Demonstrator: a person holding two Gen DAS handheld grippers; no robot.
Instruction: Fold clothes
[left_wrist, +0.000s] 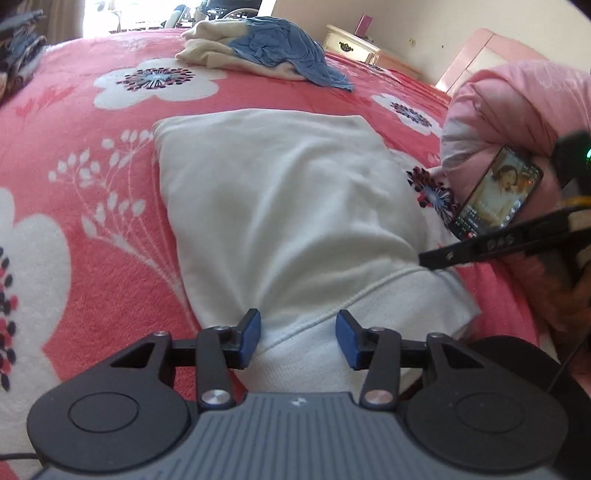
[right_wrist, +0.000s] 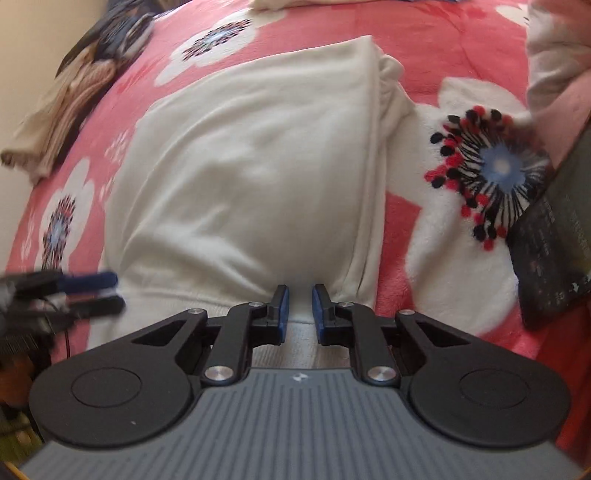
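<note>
White sweatshirt (left_wrist: 280, 206), plain. Blanket (left_wrist: 92, 184) coral pink, printed with white flowers having black, red and blue centres. Blue garment (left_wrist: 291, 48) over cream cloth (left_wrist: 210, 55). Pink quilt (left_wrist: 517, 110). Gripper pads (left_wrist: 253, 338) blue on black arms.

This is a bedroom in a home. A bed covered by a fluffy coral-pink blanket printed with big white flowers (left_wrist: 110, 155) fills nearly the whole view. On that bed lie a folded cream-white cotton garment (left_wrist: 280, 206), and beyond it a loose heap of cream and blue clothes (left_wrist: 258, 48). At the bed's right edge rests a bulky pale-pink quilt (left_wrist: 517, 118), with a lit black smartphone (left_wrist: 498, 195) leaning against it. Past the bed's far right corner stands a cream-painted wooden nightstand with dark metal handles (left_wrist: 351, 44), against a plain pale wall (left_wrist: 443, 22). Daylight comes in beyond the bed's far left corner.
</note>
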